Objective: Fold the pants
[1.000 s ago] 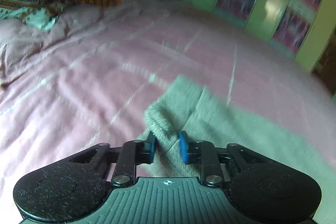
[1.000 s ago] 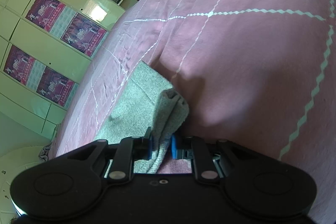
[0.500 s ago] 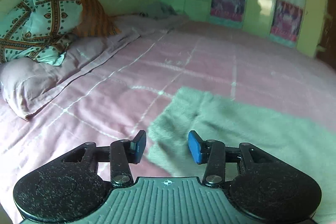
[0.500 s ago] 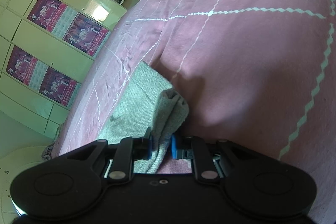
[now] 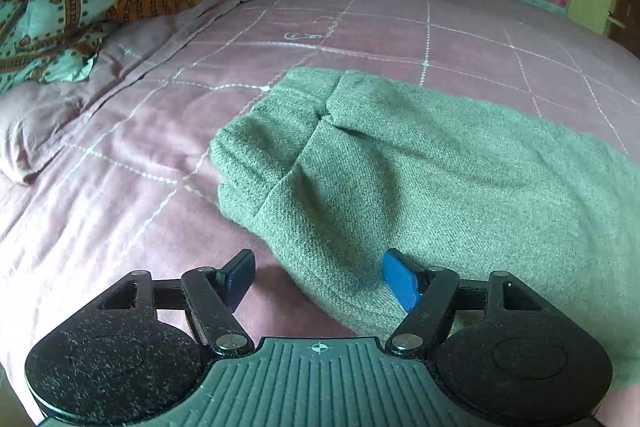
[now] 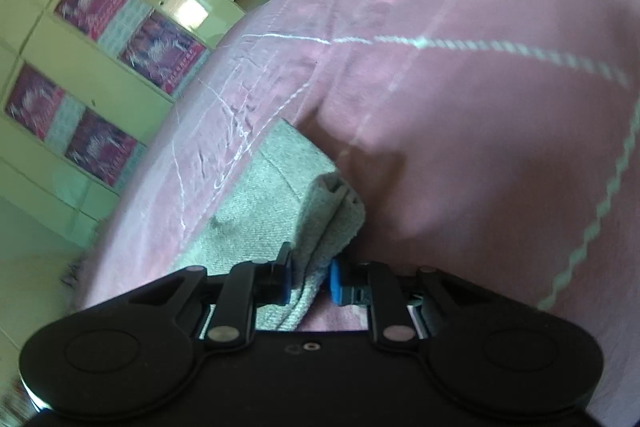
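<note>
Our left gripper (image 5: 318, 281) has just been opening and now stands released over the near edge of the pants (image 5: 420, 179), which lie folded on the bed (image 5: 120, 195) — nothing pinched. Our right gripper (image 6: 310, 281) is clenched on a bunched corner of the pants (image 6: 320, 227). If we tug that corner sideways, the freed layers could slide and the fold skew — nothing pins the left end.

pants (image 5: 420, 163): coarse, matt grey-green woven cloth
bed (image 5: 120, 211): soft pink cloth, stitched white lines
fingers (image 5: 400, 281): smooth blue plastic pads
</note>
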